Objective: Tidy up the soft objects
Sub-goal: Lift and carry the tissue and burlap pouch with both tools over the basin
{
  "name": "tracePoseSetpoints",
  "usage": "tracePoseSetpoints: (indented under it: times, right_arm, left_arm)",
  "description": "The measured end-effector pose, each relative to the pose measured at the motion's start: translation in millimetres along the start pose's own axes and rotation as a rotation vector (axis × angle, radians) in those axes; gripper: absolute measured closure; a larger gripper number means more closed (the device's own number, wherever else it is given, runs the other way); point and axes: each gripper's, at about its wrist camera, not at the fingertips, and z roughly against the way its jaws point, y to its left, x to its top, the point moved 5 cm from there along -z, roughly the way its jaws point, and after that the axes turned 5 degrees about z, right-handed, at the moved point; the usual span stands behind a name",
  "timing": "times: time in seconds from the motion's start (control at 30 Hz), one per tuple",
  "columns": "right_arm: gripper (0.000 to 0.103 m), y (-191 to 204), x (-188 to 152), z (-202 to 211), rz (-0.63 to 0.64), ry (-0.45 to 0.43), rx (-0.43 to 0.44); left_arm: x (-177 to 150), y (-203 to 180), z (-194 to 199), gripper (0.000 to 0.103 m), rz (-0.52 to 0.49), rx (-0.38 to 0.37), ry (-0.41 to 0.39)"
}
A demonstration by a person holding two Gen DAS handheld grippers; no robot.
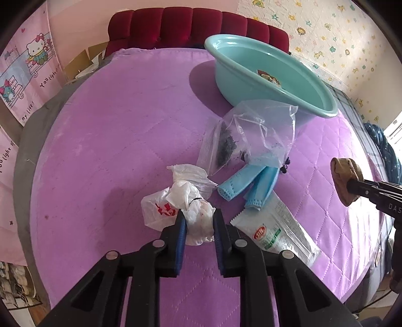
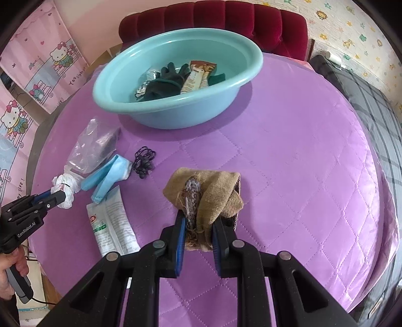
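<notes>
Purple quilted bedding fills both views, with pink cartoon posters at the upper left and a dark red padded headboard along the top. In the right wrist view, at the far left edge, the left gripper is clamped on a crumpled white plastic bag; the left wrist view shows the same bag squeezed between the blue pads, low in the centre. Just right of it lie a clear zip bag, a folded blue mask and a white milk packet. A black cord sits beside the mask. At upper centre of the right wrist view stands a teal basin holding dark gloves and a snack wrapper. Lower centre, the right gripper is closed on a tan burlap pouch, which is pinched between its pads.
</notes>
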Motion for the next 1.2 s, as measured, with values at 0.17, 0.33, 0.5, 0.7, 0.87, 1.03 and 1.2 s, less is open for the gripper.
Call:
tracePoseSetpoints:
  times: [0.17, 0.33, 0.5, 0.7, 0.87, 1.03, 1.2]
  right_arm:
    - [0.084, 2.8, -4.4, 3.7, 0.007, 0.011, 0.013]
    - [0.084, 5.7, -8.3, 9.6, 0.016, 0.013, 0.013]
    - [0.084, 11.4, -9.0, 17.3, 0.032, 0.014, 0.021]
    - [0.084, 19.8, -7.2, 27.7, 0.06, 0.023, 0.033]
    - [0.084, 22.6, -1.7, 38.3, 0.061, 0.012, 0.037]
    - [0.084, 22.5, 10.7, 51.9, 0.059, -0.013, 0.032]
    - [0.084, 22.7, 27.7, 64.6, 0.059, -0.042, 0.032]
  left_arm:
    - [-3.6, -6.0, 7.6, 0.081, 0.0, -0.003, 0.002]
    - [-7.2, -13.6, 23.4, 0.081, -0.012, -0.016, -0.01]
    - [-8.4, -25.9, 41.0, 0.081, -0.04, -0.035, -0.021]
    - [-6.8, -38.9, 55.1, 0.081, -0.074, -0.073, -0.033]
    - [0.2, -56.1, 69.4, 0.081, -0.121, -0.105, -0.048]
    - [16.0, -75.5, 85.4, 0.081, -0.165, -0.141, -0.084]
    - [31.6, -94.4, 85.8, 0.081, -0.212, -0.158, -0.097]
